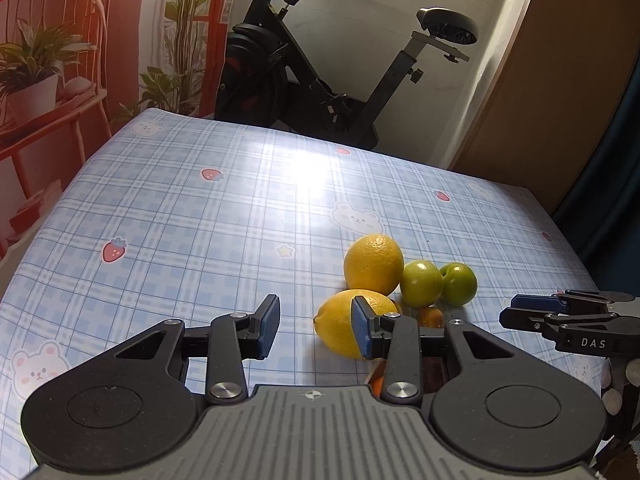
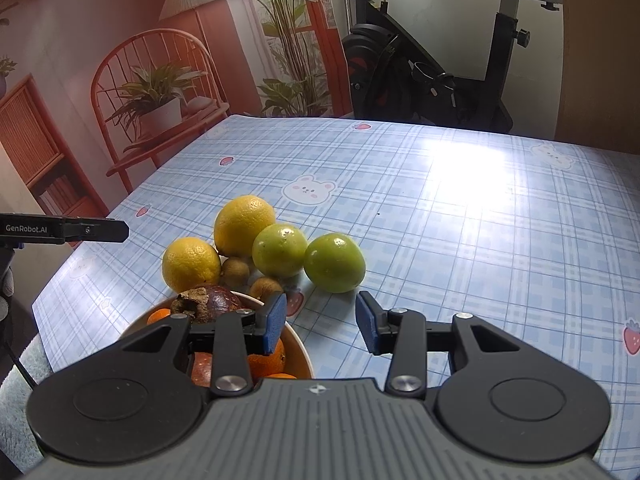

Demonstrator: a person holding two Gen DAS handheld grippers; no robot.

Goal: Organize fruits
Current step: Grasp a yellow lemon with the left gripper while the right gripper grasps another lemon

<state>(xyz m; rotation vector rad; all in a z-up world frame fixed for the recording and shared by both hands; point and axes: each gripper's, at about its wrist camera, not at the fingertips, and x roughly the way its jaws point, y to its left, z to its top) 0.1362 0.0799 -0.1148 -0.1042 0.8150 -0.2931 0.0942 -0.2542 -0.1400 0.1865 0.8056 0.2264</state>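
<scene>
Meanwhile both the left gripper and right gripper hover empty, jaws parted. Loose yellow lemons and round green fruits lie clustered on the blue checked tablecloth beside the pale round bowl of fruit. Next likely comes closing on one fruit.

The worktop wears a pale blue and white plaid printed with red strawberries and white bears. Near its front edge lie two yellow lemons, two green limes and brown kiwis. Both grippers are black with blue pads.
</scene>
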